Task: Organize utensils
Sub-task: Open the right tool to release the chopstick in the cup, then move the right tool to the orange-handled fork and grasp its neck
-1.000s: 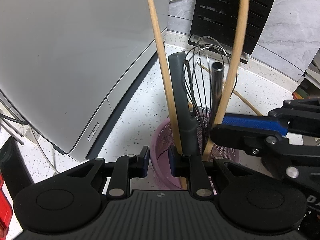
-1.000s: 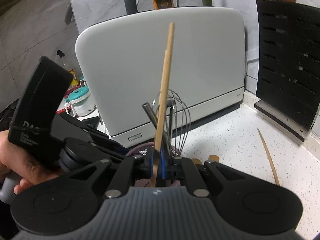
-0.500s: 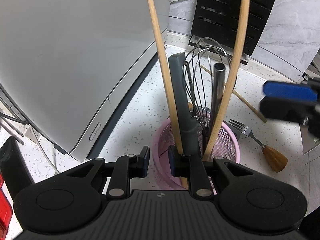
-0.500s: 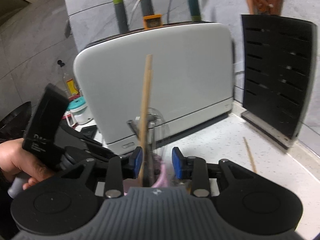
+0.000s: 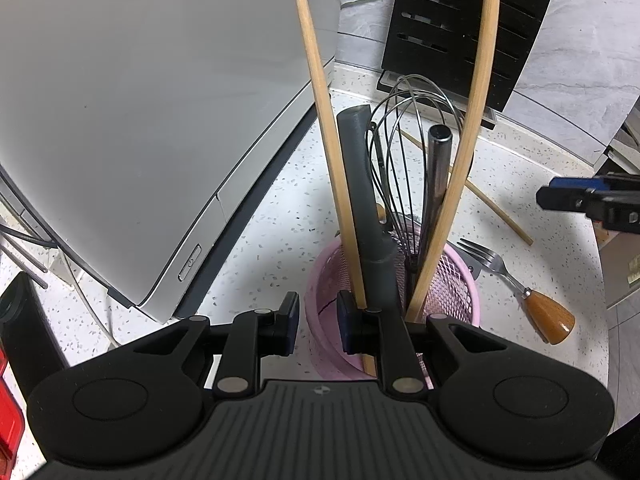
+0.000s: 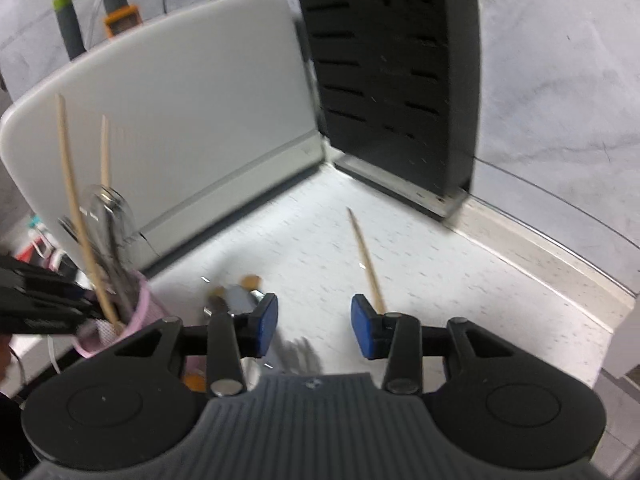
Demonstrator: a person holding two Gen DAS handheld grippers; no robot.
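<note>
Pink mesh utensil basket (image 5: pixel 460 280) stands on speckled white tabletop (image 5: pixel 280 208), just right of white slab-sided appliance (image 5: pixel 140 100). In basket, upright: two wooden chopsticks (image 5: pixel 320 120), grey-handled utensil (image 5: pixel 360 168), wire whisk (image 5: pixel 412 140), steel-handled utensil (image 5: pixel 438 168). Left claw (image 5: pixel 317 322) straddles basket's near rim. Black slotted knife block (image 5: pixel 460 20) behind basket, against wall. Wooden-handled fork (image 5: pixel 520 288) lies on tabletop right of basket; third wooden chopstick (image 6: pixel 366 260) lies beyond fork, before knife block. Right claw (image 6: pixel 314 326) hangs over tabletop, right of basket.
</note>
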